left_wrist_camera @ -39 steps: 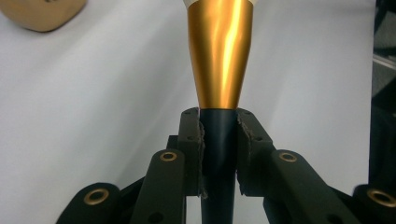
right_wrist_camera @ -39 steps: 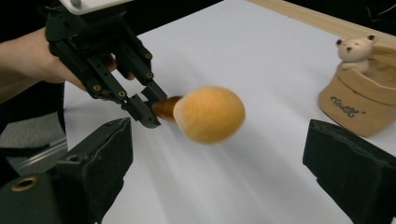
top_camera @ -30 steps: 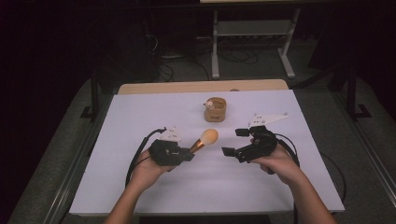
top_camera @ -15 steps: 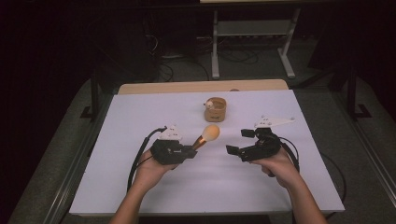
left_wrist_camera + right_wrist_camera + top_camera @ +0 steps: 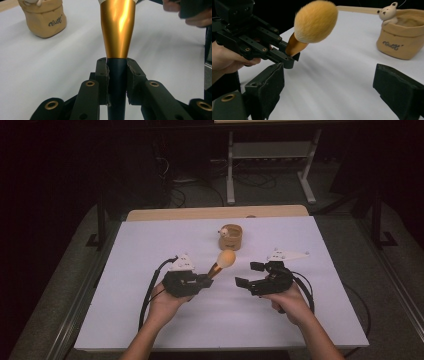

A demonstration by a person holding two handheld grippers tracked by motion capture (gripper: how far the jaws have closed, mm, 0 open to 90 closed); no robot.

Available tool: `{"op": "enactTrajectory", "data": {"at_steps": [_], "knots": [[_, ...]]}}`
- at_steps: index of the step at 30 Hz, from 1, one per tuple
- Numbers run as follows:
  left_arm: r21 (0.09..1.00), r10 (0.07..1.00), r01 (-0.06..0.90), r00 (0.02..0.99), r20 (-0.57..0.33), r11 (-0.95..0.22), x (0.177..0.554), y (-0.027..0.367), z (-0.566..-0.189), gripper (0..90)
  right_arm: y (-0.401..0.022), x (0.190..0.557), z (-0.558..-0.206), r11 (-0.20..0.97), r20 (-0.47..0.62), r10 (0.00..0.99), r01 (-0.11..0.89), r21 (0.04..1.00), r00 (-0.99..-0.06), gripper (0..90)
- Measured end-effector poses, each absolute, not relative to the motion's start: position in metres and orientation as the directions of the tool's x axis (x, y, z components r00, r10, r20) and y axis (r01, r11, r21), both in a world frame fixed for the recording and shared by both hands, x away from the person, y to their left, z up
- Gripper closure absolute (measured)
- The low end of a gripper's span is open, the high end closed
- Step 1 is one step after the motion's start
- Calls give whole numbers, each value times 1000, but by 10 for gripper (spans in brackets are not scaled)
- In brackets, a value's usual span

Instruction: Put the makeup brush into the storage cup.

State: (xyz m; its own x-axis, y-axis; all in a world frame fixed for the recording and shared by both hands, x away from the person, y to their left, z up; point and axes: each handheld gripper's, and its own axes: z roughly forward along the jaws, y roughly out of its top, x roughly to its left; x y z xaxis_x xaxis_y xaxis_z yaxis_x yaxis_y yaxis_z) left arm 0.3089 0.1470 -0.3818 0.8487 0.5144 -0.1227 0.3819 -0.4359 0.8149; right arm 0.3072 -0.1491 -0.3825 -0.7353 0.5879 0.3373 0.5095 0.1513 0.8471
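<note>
Because the left gripper (image 5: 202, 281) clamps the dark handle of the fluffy orange, gold-ferruled makeup brush (image 5: 222, 262), its head hangs above the white table (image 5: 125, 320), offered rightward. With its jaws just narrowed but wide and empty, the right gripper (image 5: 248, 273) waits just beside, likely for a handover; the tan fabric pouch (image 5: 230, 237) stands behind.

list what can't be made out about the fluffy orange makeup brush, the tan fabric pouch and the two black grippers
- Fluffy orange makeup brush: bristles cut off by the top edge in the left gripper view; handle's end hidden inside the left gripper.
- Tan fabric pouch: contents hidden by its rim; the lettering is too small to read.
- Right gripper: its body is covered by the hand in the high view.
</note>
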Motion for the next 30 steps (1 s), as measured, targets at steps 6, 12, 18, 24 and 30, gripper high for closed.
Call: {"op": "enactTrajectory", "data": {"at_steps": [6,12,18,24,30], "knots": [[826,519,376,846,-120,-421,308,145,-381,744,-139,306,-387,139,359,562,513,847,-745,140],[831,521,372,845,-119,-414,307,145,-382,743,-134,306,-389,112,395,537,527,842,-745,208],[831,519,371,847,-120,-414,306,142,-383,743,-132,307,-390,98,406,525,527,844,-748,263],[834,517,370,847,-123,-409,305,139,-385,744,-130,307,-391,91,415,510,527,845,-754,372],[837,513,366,849,-123,-406,305,139,-385,744,-127,307,-392,89,429,493,535,840,-757,418]]}}
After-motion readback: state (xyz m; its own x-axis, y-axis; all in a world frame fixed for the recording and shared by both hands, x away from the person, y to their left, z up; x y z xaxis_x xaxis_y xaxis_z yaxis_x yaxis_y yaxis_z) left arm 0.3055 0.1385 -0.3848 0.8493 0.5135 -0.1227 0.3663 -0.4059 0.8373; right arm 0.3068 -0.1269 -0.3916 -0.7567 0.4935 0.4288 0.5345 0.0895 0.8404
